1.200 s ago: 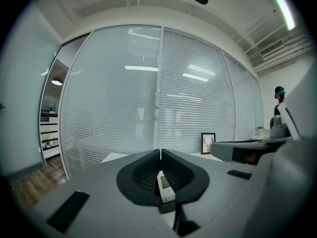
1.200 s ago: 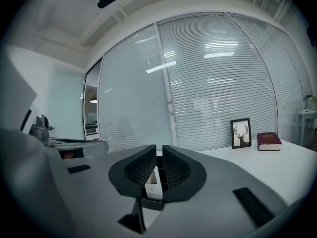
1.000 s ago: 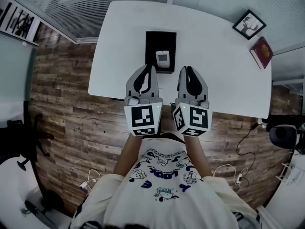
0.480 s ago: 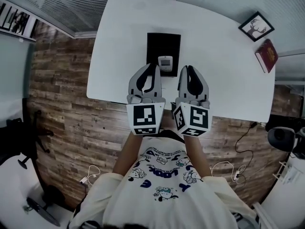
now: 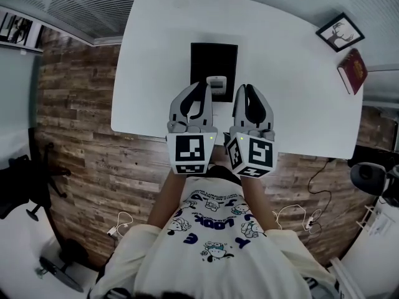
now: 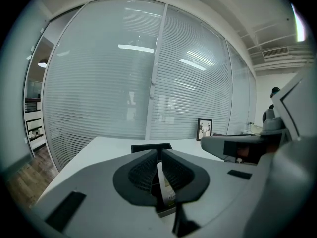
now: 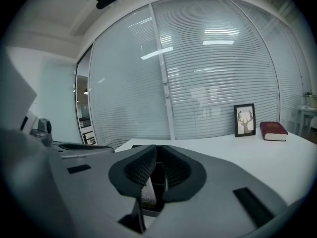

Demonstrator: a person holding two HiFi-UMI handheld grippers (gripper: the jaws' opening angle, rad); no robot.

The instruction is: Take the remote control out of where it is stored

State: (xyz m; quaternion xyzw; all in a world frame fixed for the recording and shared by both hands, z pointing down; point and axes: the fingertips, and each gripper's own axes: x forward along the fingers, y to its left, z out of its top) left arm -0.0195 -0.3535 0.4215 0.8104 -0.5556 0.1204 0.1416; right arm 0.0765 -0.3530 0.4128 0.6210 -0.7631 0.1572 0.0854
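A white remote control (image 5: 216,84) stands in the near end of a black storage box (image 5: 214,58) on the white table (image 5: 156,55). My left gripper (image 5: 201,88) is shut and empty, with its tips just left of the remote. Just right of the remote, my right gripper (image 5: 245,90) is also shut and holds nothing. In the left gripper view the closed gripper (image 6: 160,151) frames the remote (image 6: 167,190) and the box (image 6: 148,147) behind it. In the right gripper view the remote (image 7: 147,195) shows below the gripper (image 7: 157,150).
A framed deer picture (image 5: 340,32) and a red book (image 5: 352,71) lie at the table's far right. A glass wall with blinds (image 6: 148,68) runs behind the table. An office chair (image 5: 25,185) and cables (image 5: 121,223) are on the wooden floor.
Both grippers have come nearer to the black box. The remote now sits right between their tips in the head view. Both stay shut.
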